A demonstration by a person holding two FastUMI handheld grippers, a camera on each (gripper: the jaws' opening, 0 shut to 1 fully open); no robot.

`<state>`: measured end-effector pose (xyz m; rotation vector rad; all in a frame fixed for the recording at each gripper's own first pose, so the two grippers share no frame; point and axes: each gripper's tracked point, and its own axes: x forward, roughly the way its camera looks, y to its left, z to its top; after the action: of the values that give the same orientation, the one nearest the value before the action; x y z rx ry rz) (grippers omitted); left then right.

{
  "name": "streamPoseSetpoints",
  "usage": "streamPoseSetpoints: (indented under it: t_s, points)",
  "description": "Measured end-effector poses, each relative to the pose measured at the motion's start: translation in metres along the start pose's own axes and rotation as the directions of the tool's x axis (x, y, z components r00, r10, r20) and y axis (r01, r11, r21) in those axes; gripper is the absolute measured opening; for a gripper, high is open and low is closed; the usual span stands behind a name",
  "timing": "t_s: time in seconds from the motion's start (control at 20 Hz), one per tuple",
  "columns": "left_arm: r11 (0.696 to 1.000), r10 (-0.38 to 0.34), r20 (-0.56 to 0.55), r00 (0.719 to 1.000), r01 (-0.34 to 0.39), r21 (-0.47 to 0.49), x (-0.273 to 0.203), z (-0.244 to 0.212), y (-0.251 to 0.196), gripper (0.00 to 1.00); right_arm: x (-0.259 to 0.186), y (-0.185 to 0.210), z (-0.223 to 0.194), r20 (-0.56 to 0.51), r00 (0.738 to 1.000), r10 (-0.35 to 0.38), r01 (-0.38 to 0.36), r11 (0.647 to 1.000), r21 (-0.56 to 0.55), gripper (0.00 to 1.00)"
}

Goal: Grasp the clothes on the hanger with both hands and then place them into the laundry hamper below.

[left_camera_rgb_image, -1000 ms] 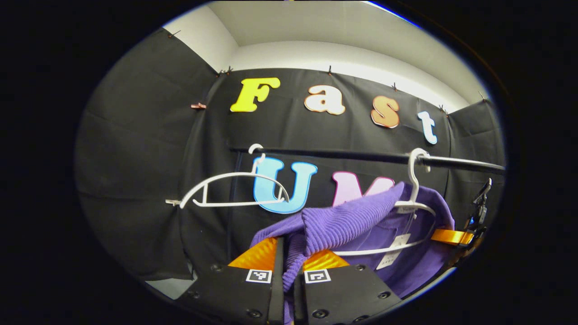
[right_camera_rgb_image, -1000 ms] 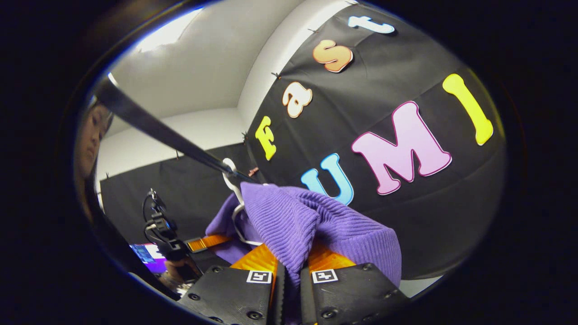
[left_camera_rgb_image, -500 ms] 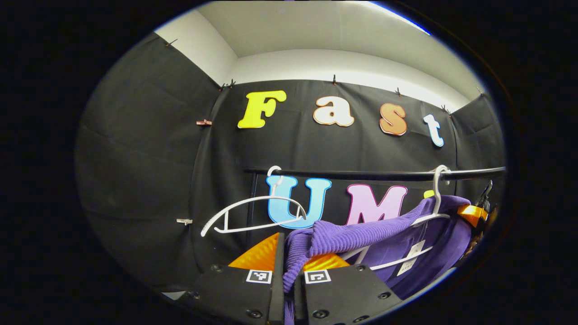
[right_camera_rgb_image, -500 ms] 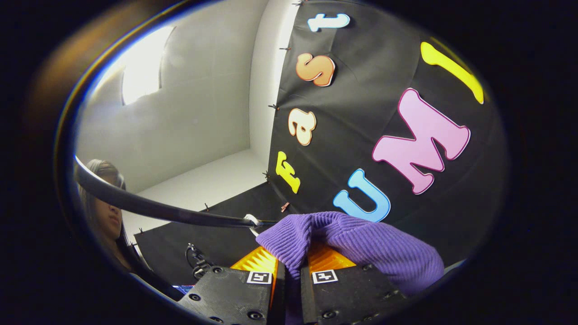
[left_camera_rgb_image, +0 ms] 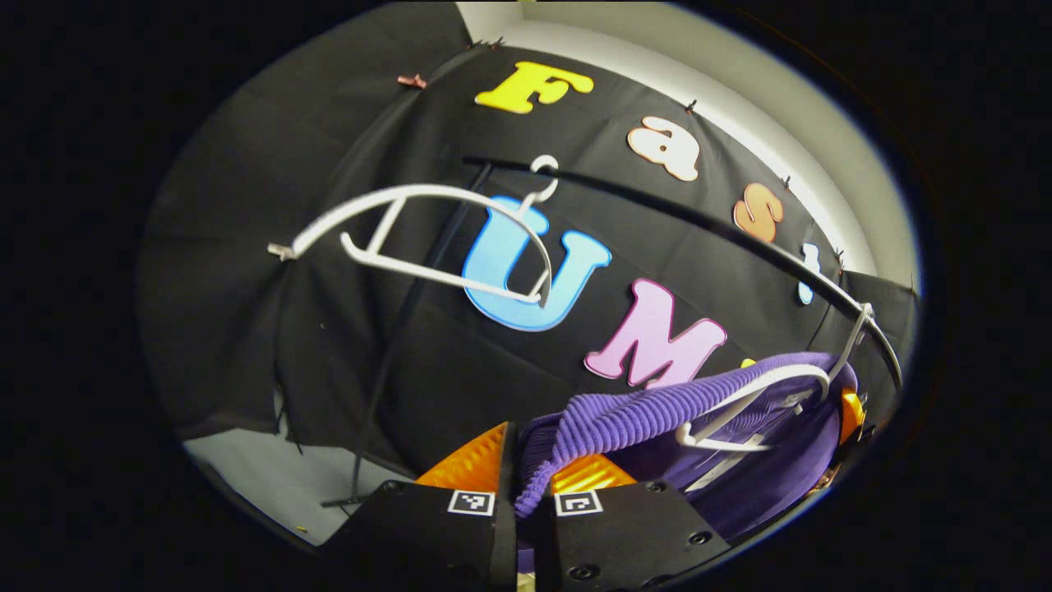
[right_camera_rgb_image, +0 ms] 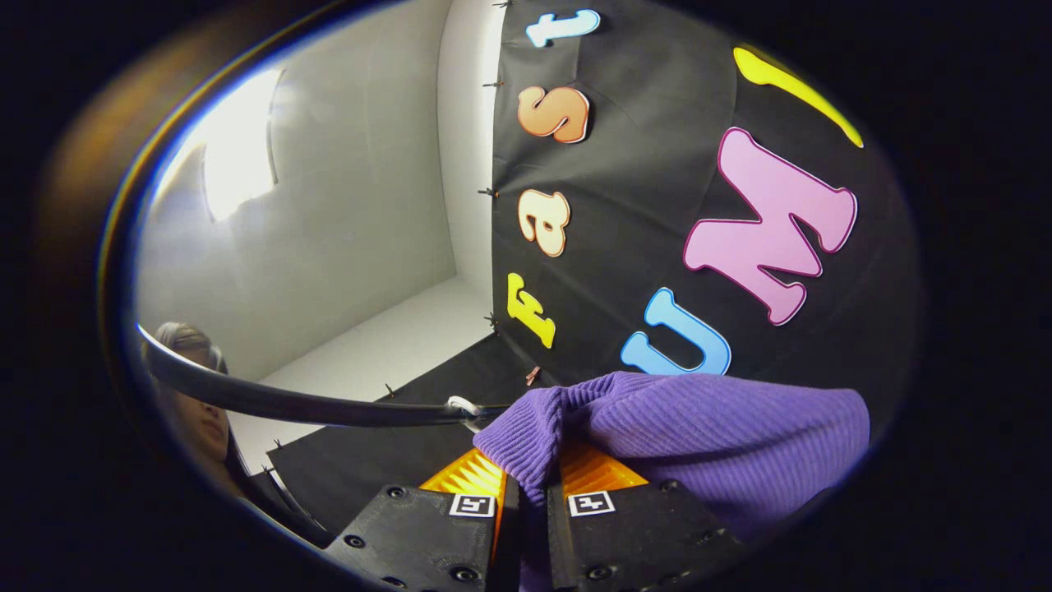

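We're in a recording booth: black cloth (left_camera_rgb_image: 246,312) pinned over white walls (right_camera_rgb_image: 345,189), a dark rail (left_camera_rgb_image: 699,222) carrying white hangers (left_camera_rgb_image: 427,238), bright ceiling light (right_camera_rgb_image: 238,148) overhead.

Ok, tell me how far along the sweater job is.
Done: both grips are made. The left gripper and the right gripper are each clamped on the purple sweater. In hand: working it off the white hanger, which hangs on the rail. Left: freeing it and lowering it into the hamper.
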<state>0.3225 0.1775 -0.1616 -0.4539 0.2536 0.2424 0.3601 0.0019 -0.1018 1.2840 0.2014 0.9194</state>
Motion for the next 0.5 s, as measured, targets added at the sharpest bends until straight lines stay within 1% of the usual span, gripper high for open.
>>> streamPoseSetpoints:
  t_s: [0.1, 0.15, 0.25, 0.35, 0.4, 0.5]
  points:
    - [0.999, -0.032, -0.041, 0.999, 0.032, -0.008, 0.013, -0.009, -0.005, 0.13, -0.001, 0.002, 0.002, 0.003, 1.0, 0.003, -0.003, 1.0, -0.008, 0.17]
    - [0.998, -0.053, -0.06, 0.997, 0.051, -0.031, 0.017, -0.014, -0.008, 0.12, -0.002, 0.001, 0.006, 0.01, 1.0, 0.003, -0.003, 1.0, -0.006, 0.18]
    - [0.988, -0.116, -0.102, 0.988, 0.104, -0.113, 0.021, -0.021, -0.013, 0.12, -0.006, -0.001, 0.011, 0.025, 1.0, -0.002, 0.002, 1.0, 0.019, 0.17]
    - [0.969, -0.174, -0.124, 0.977, 0.148, -0.197, 0.022, -0.015, -0.012, 0.12, -0.004, 0.0, 0.012, 0.026, 1.0, -0.004, 0.004, 1.0, 0.026, 0.17]
    - [0.96, -0.193, -0.136, 0.972, 0.159, -0.229, 0.024, -0.007, -0.006, 0.12, -0.004, -0.001, 0.011, 0.021, 1.0, -0.006, 0.006, 1.0, 0.024, 0.17]
    - [0.959, -0.195, -0.17, 0.966, 0.151, -0.238, 0.03, 0.004, 0.005, 0.12, 0.001, -0.007, 0.013, 0.009, 1.0, -0.024, 0.023, 1.0, 0.018, 0.18]
